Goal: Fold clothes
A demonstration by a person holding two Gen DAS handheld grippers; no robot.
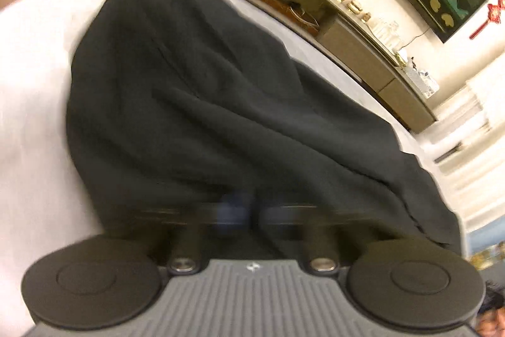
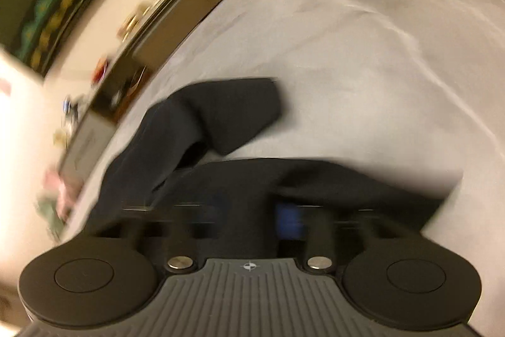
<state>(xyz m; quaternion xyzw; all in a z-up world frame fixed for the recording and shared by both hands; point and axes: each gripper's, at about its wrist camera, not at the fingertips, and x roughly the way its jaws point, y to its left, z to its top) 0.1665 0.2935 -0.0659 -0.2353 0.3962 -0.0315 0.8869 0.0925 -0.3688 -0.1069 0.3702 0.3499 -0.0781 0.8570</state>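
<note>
- My left gripper [image 1: 254,212] pinches the near edge of the black garment [image 1: 202,103], blue pads nearly together on cloth.
- My right gripper [image 2: 252,217] bites a fold too, fabric filling the jaws.
- Garment sprawls across the white sheet [image 2: 363,78], one sleeve [image 2: 233,112] flopped outward.

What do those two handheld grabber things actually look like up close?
Both look alike. The left gripper and right gripper each have a grey ribbed body bearing a small crosshair mark, two round black discs at the sides, two silver bolts, and black fingers with blue pads. No cables or sleeves show. Motion blur hides finer detail.
</note>
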